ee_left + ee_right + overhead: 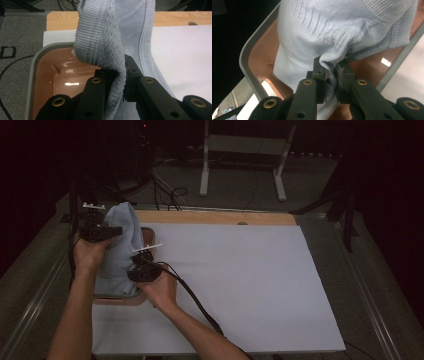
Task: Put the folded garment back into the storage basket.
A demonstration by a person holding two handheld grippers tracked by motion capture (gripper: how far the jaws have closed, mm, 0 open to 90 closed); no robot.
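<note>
both grippers pinch ribbed knit cloth (100, 37) (pale blue) over glossy tray (33, 72).

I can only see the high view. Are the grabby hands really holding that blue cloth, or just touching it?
Observer: Really holding it. The left gripper has its black fingers pinched shut on a ribbed, thick hem of the light blue knitted garment.
Operator: What about the other one?
Observer: The right gripper is shut on a bunched fold of the same knit, and the cloth puckers where it bites.
Operator: What's under the cloth? It looks like a box.
Observer: It's a shiny salmon-pink plastic tub with a grey rim. The garment hangs over it and down into it; the part of its inside on show has nothing else in it.
</note>
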